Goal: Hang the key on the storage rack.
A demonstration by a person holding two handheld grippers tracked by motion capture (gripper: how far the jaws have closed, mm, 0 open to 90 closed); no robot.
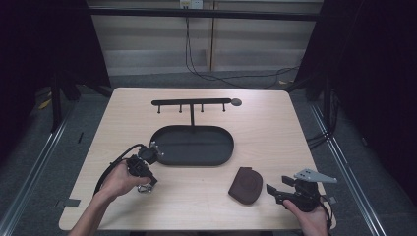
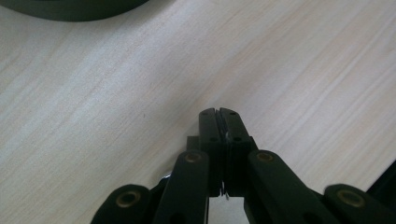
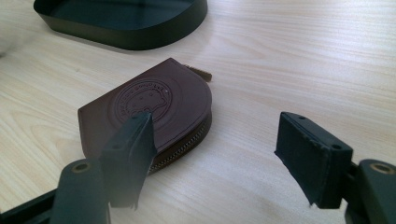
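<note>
A brown leather zip pouch (image 1: 246, 185) (image 3: 154, 102) lies flat on the wooden table at the front right. Just to its right, my right gripper (image 1: 276, 186) (image 3: 212, 126) stands open and low over the table. Its left finger is in front of the pouch's near edge and its right finger is over bare wood. My left gripper (image 1: 147, 184) (image 2: 218, 116) is at the front left, tilted down at the tabletop with its pads pressed together. A small glint of metal (image 1: 143, 189) shows by those pads; I cannot tell what it is.
A black oval tray (image 1: 162, 153) (image 3: 140, 39) (image 2: 70, 11) sits mid-table, just beyond my left gripper. Behind it stands a black rack with several hooks (image 1: 192, 103). Cables run across the floor past the table's far edge.
</note>
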